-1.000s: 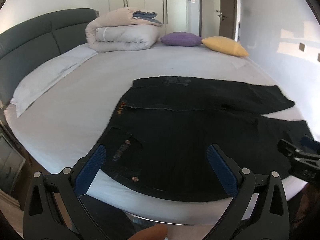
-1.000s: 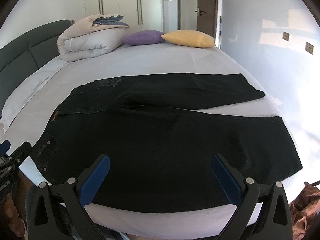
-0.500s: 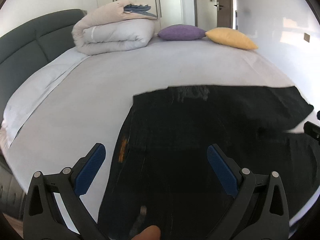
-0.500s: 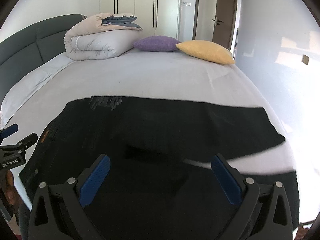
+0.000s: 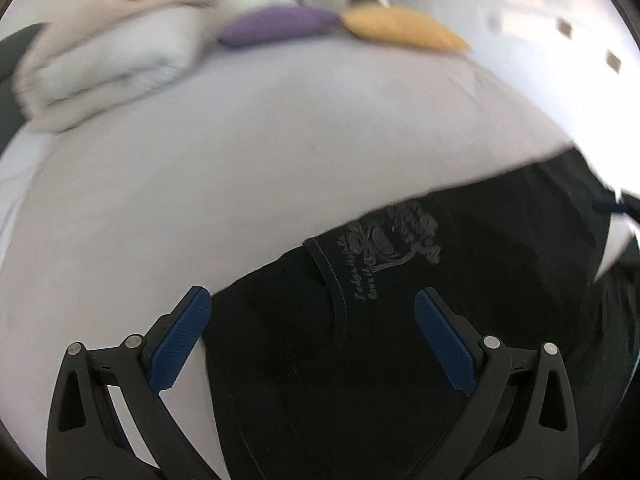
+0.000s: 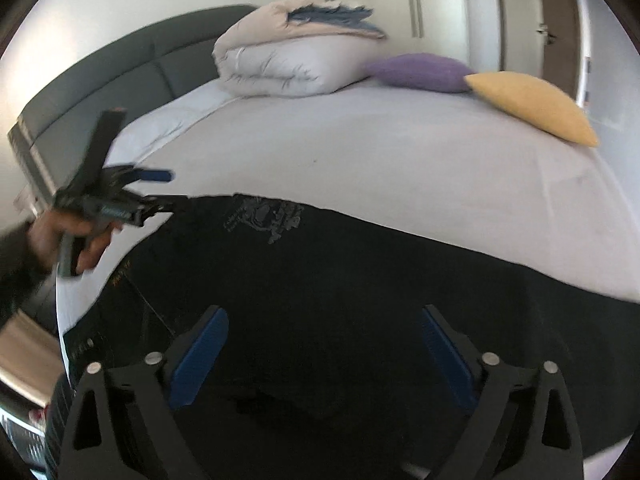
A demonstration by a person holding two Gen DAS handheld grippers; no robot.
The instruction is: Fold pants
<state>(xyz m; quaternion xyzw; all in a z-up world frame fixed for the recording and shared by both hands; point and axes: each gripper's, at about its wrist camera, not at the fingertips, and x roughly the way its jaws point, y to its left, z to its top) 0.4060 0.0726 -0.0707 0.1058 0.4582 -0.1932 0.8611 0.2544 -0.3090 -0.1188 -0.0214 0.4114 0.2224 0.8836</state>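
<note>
Both tools moved fwd over pants [image 5: 400, 340] to far edge; right tool [image 6: 324, 344] wide but just narrowing, left tool [image 5: 312, 328] wide, nothing gripped. Pinch far waist/leg edge, single layer, w/o bedsheet [image 5: 240, 160].

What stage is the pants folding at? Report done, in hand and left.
Done: the black pants lie spread flat on the bed, no fold visible. In hand: nothing is gripped; the left gripper hangs open over the waist end by the printed pocket, and the right gripper hangs open over the dark cloth, its fingers just easing inward with nothing pinched. Left: every fold.
</note>
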